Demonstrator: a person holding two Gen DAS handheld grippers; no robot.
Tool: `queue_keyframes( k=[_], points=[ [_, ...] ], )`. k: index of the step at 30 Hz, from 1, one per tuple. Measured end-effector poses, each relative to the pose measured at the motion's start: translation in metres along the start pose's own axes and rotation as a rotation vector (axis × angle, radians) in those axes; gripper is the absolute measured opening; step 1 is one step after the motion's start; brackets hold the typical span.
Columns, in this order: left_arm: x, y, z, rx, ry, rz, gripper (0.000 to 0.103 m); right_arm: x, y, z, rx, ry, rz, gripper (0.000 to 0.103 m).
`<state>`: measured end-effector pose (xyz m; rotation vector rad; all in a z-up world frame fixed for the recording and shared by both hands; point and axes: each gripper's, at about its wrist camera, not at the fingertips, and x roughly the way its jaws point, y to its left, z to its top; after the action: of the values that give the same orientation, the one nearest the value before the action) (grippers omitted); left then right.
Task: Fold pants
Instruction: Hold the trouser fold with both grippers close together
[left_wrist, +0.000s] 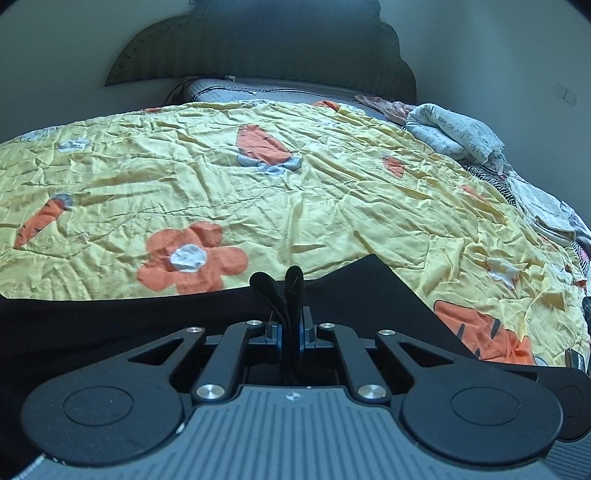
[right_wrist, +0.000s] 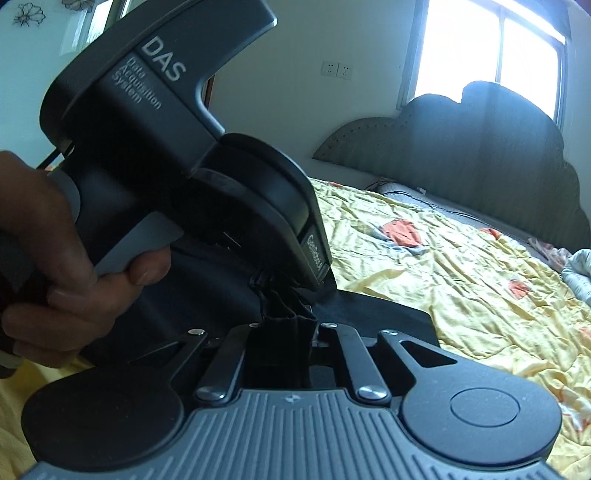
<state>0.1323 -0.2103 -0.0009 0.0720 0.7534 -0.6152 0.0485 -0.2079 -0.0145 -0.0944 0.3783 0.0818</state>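
Black pants (left_wrist: 369, 295) lie across the near part of a yellow quilt. My left gripper (left_wrist: 291, 332) is shut on a bunched edge of them, and two small folds of black cloth stick up past its fingers. In the right wrist view my right gripper (right_wrist: 284, 332) is shut on a gathered fold of the same pants (right_wrist: 388, 314). The left gripper (right_wrist: 280, 284), held by a person's hand (right_wrist: 55, 258), pinches the cloth just beyond it. The two grips are close together. Both sets of fingertips are buried in black fabric.
The yellow quilt (left_wrist: 332, 184) with orange flowers and carrots covers the bed. A pile of light clothes (left_wrist: 458, 133) sits at its far right edge. A dark scalloped headboard (right_wrist: 480, 155) stands behind, with a bright window (right_wrist: 487, 48) and wall sockets (right_wrist: 336, 70).
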Motion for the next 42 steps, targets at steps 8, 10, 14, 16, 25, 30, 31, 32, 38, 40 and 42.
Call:
queue_keyframes(
  k=[8,10,14,16,25,30,31,32,38,40,42],
  points=[
    [-0.007,0.016,-0.004,0.011,0.004,0.032,0.007,-0.001,0.003,0.005,-0.007,0.006,0.035,0.008],
    [-0.009,0.02,-0.006,0.015,0.002,0.047,0.007,-0.004,-0.005,0.004,-0.001,0.006,0.048,0.008],
    [-0.016,0.03,-0.01,0.031,0.003,0.081,0.007,-0.003,-0.009,0.007,0.01,0.01,0.081,0.008],
    [-0.018,0.038,-0.011,0.029,0.003,0.091,0.007,-0.005,-0.011,0.007,0.004,0.014,0.096,0.008],
    [-0.018,0.06,-0.015,-0.007,0.027,0.106,0.007,-0.014,-0.023,0.005,-0.002,0.031,0.141,0.008],
    [-0.018,0.063,-0.015,-0.005,0.028,0.11,0.007,-0.012,-0.037,0.007,0.007,0.037,0.154,0.008],
    [-0.019,0.064,-0.015,-0.006,0.028,0.11,0.007,-0.013,-0.04,0.007,0.012,0.038,0.158,0.008],
    [-0.019,0.065,-0.015,-0.005,0.027,0.111,0.007,-0.011,-0.042,0.007,0.017,0.038,0.162,0.008],
    [-0.022,0.072,-0.013,0.0,0.026,0.124,0.007,-0.01,-0.065,0.007,0.048,0.034,0.186,0.008],
    [-0.023,0.074,-0.013,0.0,0.027,0.131,0.007,-0.008,-0.068,0.007,0.048,0.033,0.191,0.008],
    [-0.024,0.077,-0.013,-0.002,0.026,0.135,0.007,-0.011,-0.063,0.007,0.049,0.032,0.199,0.008]
  ],
)
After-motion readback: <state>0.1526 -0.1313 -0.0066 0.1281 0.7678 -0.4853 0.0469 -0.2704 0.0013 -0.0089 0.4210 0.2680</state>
